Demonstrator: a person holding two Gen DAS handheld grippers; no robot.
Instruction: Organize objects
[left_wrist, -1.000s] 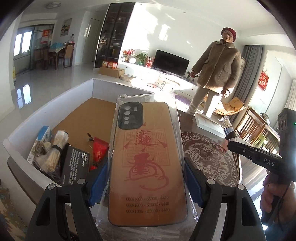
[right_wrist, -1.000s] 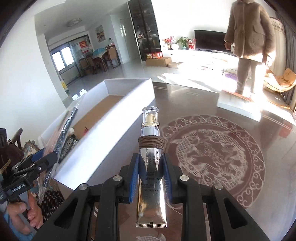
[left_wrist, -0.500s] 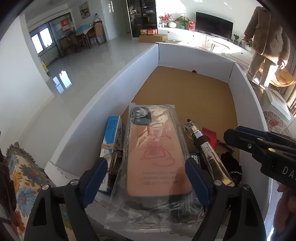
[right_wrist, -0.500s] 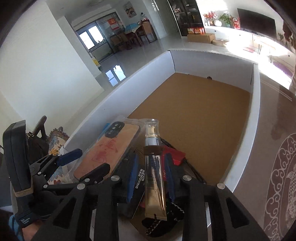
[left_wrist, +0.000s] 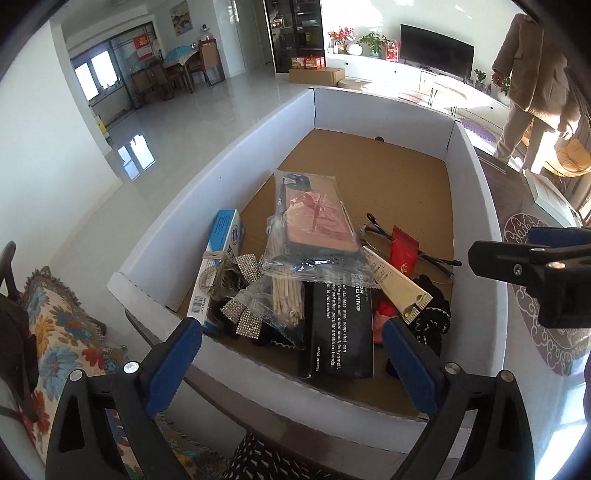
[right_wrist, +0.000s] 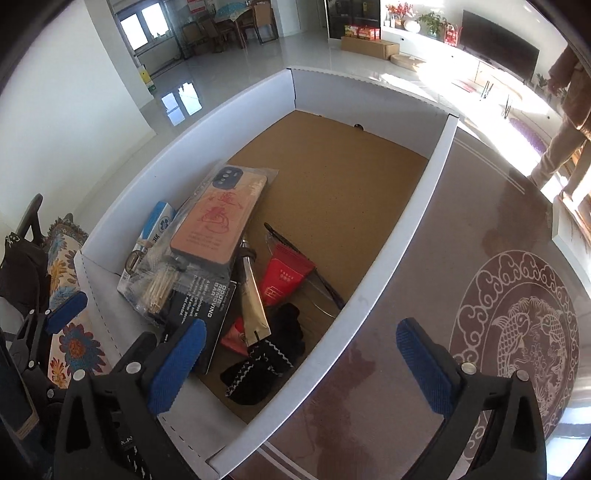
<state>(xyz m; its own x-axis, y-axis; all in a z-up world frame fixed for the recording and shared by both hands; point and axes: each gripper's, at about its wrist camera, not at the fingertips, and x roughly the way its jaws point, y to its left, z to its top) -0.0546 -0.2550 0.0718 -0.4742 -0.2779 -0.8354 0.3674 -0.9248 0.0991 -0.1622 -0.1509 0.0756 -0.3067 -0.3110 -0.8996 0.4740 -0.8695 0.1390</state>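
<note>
A white cardboard box (left_wrist: 236, 155) (right_wrist: 436, 162) with a brown floor stands on the table. A bagged phone case (left_wrist: 317, 221) (right_wrist: 218, 221) lies on the pile at its near end. A gold cosmetic tube (left_wrist: 395, 275) (right_wrist: 253, 295) lies beside it over a black soap-bar box (left_wrist: 340, 325) (right_wrist: 203, 310). My left gripper (left_wrist: 291, 354) is open and empty above the box's near edge. My right gripper (right_wrist: 299, 354) is open and empty over the box's right wall; it also shows in the left wrist view (left_wrist: 532, 258).
The pile also holds a blue-white carton (left_wrist: 221, 258), a bag of sticks (left_wrist: 286, 299), a red packet (right_wrist: 284, 273), black gloves (right_wrist: 266, 354) and a rhinestone bow (left_wrist: 240, 295). The box's far half shows bare floor. A floral cushion (left_wrist: 59, 332) lies left. A person (left_wrist: 528, 74) stands far right.
Both grippers opened and pulled back. The phone case left the left gripper and the tube left the right gripper; both now lie on the pile in the box.
</note>
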